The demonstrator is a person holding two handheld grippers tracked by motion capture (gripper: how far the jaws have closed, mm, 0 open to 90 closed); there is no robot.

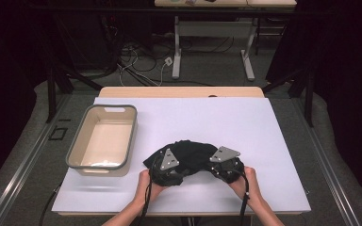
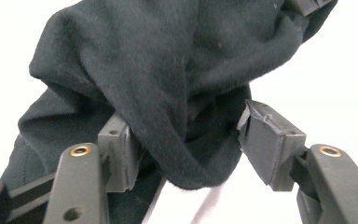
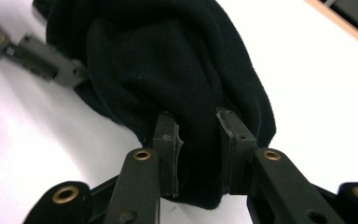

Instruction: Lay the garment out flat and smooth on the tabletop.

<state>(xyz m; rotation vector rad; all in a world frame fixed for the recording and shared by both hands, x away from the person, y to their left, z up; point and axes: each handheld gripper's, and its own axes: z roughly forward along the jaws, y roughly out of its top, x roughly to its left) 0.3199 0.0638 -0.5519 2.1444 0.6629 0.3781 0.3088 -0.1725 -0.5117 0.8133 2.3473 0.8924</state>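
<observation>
A black cloth [image 1: 191, 153] lies bunched on the white table cover [image 1: 245, 122], near the front edge, between both grippers. My left gripper [image 1: 166, 169] is at the cloth's left end. In the left gripper view its jaws [image 2: 191, 149] straddle a fold of the cloth [image 2: 168, 70]: the left pad touches it and the right pad [image 2: 268, 144] stands just off it. My right gripper [image 1: 224, 165] is at the cloth's right end. In the right gripper view its jaws [image 3: 198, 140] are pinched on a thick fold of the cloth [image 3: 168, 60]. A person's hands hold both grippers.
A beige bin with a grey rim [image 1: 133, 132] stands empty on the left of the table cover. Bare white cover lies behind and to the right of the cloth. Beyond the table are floor cables [image 1: 141, 66] and another table's legs [image 1: 176, 56].
</observation>
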